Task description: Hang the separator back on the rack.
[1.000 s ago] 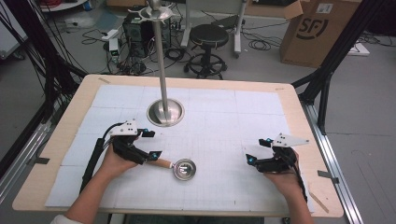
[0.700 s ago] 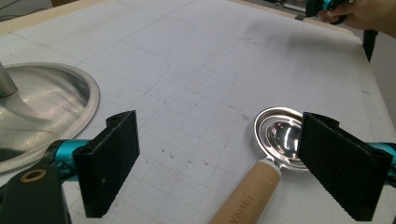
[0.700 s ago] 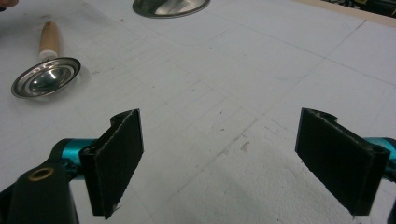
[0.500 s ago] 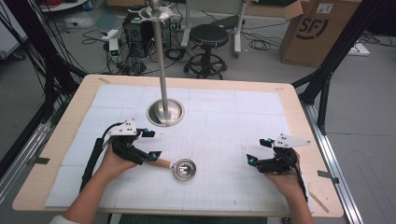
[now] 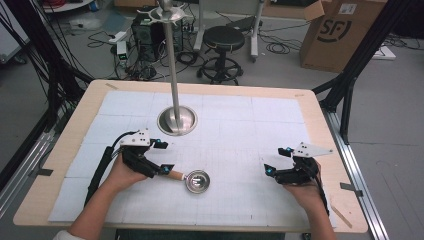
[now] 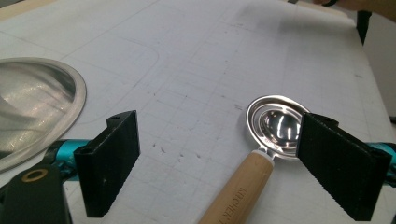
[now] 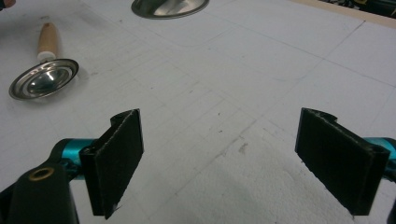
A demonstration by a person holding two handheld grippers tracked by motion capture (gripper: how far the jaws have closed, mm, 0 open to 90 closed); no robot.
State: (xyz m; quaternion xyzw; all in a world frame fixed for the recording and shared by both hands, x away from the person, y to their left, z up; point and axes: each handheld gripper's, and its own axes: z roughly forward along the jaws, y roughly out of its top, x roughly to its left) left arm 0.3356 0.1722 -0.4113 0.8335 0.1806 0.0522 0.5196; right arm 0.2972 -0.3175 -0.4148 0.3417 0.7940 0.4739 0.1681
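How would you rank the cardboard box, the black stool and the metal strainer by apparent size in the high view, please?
1. Cardboard box, largest, though cut off by the frame.
2. Black stool.
3. Metal strainer, smallest, even though it lies nearest the camera.

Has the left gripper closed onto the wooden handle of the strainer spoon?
Apart. In the left gripper view the left gripper stands wide open, white mat visible between each jaw and the wooden handle.

On the table lay one shiny steel strainer spoon with a pale wooden handle (image 5: pixel 192 180) and stood one tall steel pole on a round domed base (image 5: pixel 176 119). Two black two-jaw grippers (image 5: pixel 161 156) were there.
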